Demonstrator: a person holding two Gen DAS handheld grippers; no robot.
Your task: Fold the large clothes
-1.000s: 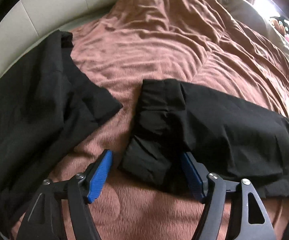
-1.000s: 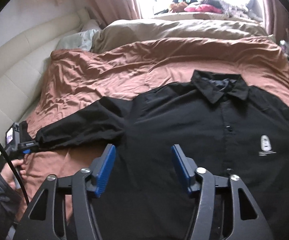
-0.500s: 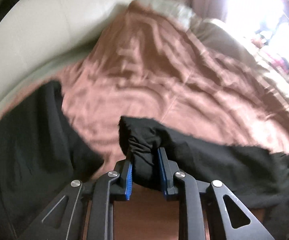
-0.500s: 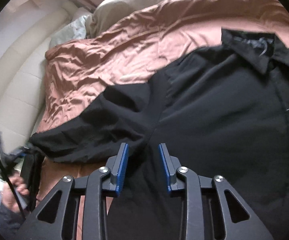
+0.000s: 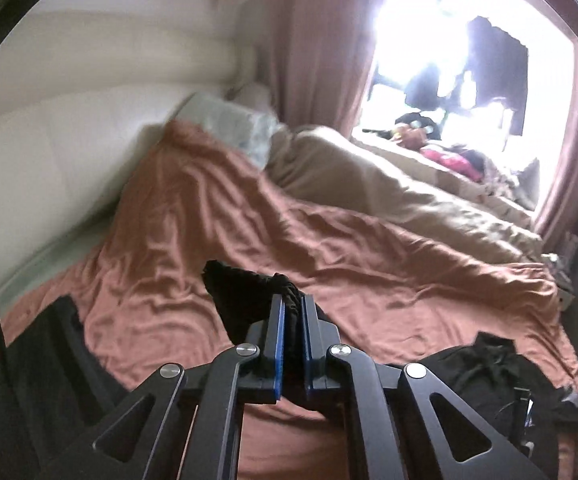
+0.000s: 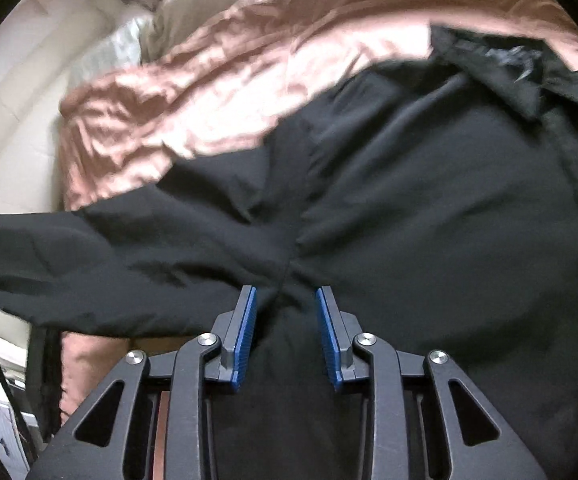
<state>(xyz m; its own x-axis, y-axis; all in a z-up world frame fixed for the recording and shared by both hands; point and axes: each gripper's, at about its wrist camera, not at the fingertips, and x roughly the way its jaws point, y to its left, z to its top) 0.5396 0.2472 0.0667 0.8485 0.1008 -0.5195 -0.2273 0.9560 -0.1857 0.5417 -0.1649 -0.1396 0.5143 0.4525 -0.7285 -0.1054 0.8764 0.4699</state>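
Left gripper [image 5: 292, 312]: jaws nearly together, bunched black cloth pinched between the blue pads [image 5: 277, 344]. Cloth is the cuff end of the sleeve [image 5: 241, 292], lifted clear of the brown bedspread [image 5: 209, 240]; the free end droops forward past the fingertips.

Right gripper [image 6: 285, 296]: jaws part-way apart, low over the black shirt [image 6: 429, 220]. Fabric puckers into the gap near the armpit seam, where sleeve meets body. Folds converge there, but I cannot tell whether the pads actually bear on the cloth; the gap looks too wide for a firm pinch.

Shirt position: spread front-up on the bedspread, collar [image 6: 501, 64] toward the far side, button placket running down the right of the view. The sleeve runs off to the left edge of the right wrist view, raised and taut-looking rather than flat.

Also in the left wrist view: a second dark garment [image 5: 29, 380] at lower left, a beige duvet [image 5: 369, 184] and a pillow [image 5: 225, 124] by the window. Some motion blur in both views.

Judged step: first sleeve fold, early in the task. Cuff is secured; shoulder end serves as the hinge.

Next move calls for: carrying the cuff across over the shirt body while the right side pins or grips the armpit so the torso does not drag. Sleeve should land flat, parallel to the placket. Risk: thin fabric slipping or the body panel bunching if the hinge is not held.
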